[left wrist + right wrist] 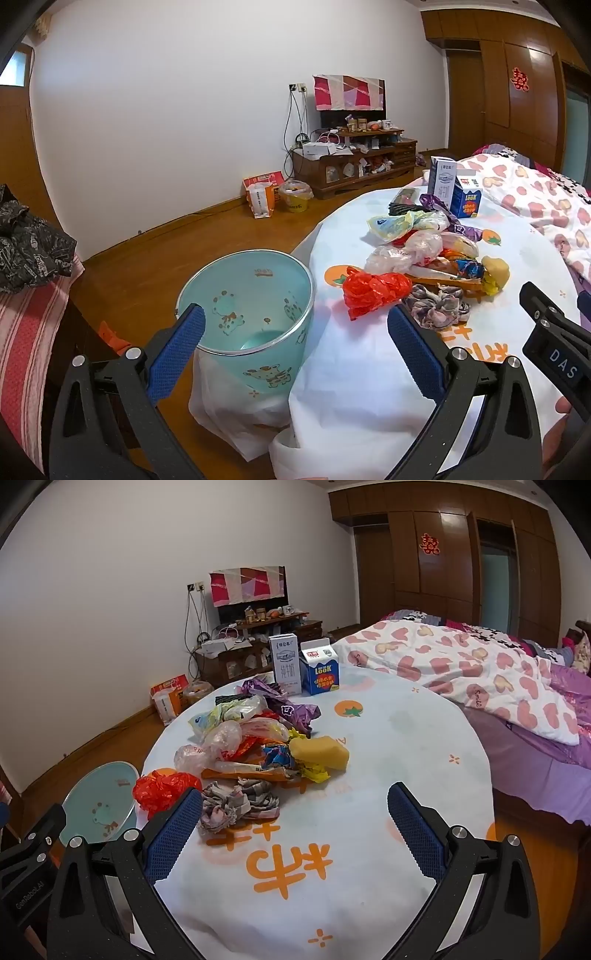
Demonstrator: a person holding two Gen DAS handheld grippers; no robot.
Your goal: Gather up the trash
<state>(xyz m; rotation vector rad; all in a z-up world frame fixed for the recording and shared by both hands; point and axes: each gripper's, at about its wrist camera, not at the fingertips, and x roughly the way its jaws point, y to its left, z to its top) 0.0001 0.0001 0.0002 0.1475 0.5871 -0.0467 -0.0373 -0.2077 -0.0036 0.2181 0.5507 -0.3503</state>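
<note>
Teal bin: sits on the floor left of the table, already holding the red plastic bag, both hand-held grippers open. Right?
Not quite. The left wrist view shows the teal bin empty; the red plastic bag lies on the tablecloth at the near end of the trash pile. Rest holds: bin on the floor left of the table, left hand-held gripper and right hand-held gripper open.

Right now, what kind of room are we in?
Most likely a bedroom at home. There is a bed with a heart quilt, a wooden wardrobe, and a TV stand by the wall. The trash pile sits on a round table beside the bed.
</note>
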